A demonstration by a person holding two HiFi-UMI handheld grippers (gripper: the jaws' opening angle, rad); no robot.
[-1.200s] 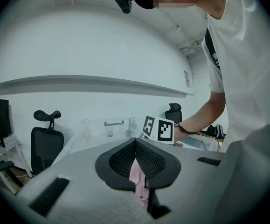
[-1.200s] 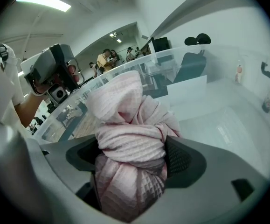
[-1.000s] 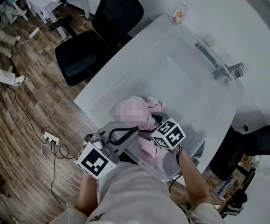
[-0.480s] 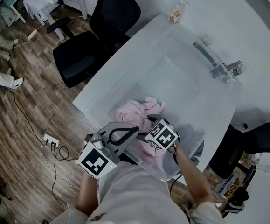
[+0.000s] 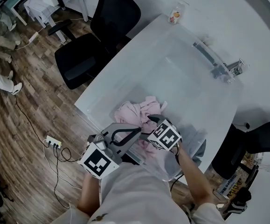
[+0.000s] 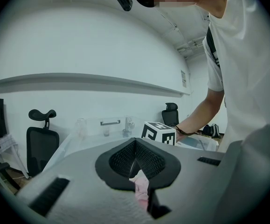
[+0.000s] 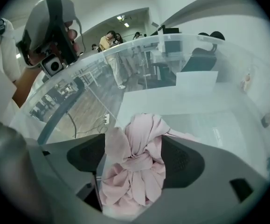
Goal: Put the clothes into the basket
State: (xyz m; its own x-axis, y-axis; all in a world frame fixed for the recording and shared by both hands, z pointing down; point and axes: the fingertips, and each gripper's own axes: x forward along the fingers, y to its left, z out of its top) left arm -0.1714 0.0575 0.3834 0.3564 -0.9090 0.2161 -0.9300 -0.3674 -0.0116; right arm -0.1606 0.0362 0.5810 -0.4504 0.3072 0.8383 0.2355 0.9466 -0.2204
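White table over a wood-plank floor; a clear plastic basket covers most of the tabletop.

Nearest the person, the left gripper sits at the basket's near rim, roughly level. Its own view shows the pads pressed together with a sliver of the pink clothes caught at the seam. The head view cannot resolve that contact.

The right gripper is inside the basket, pitched steeply down, just beside the left one. In the right gripper view the jaws stand wide and have just been closing a little. A bunched, twisted wad of pink cloth fills the gap and touches both pads.

The head view adds that the rest of the cloth lies crumpled on the basket floor at its near end.

Further off:
- A small container stands on the far table corner; its contents are unclear.
- A black office chair stands beside the table's left edge.
- A power strip with cables lies on the floor.
- Only the right gripper view shows people standing across the room.
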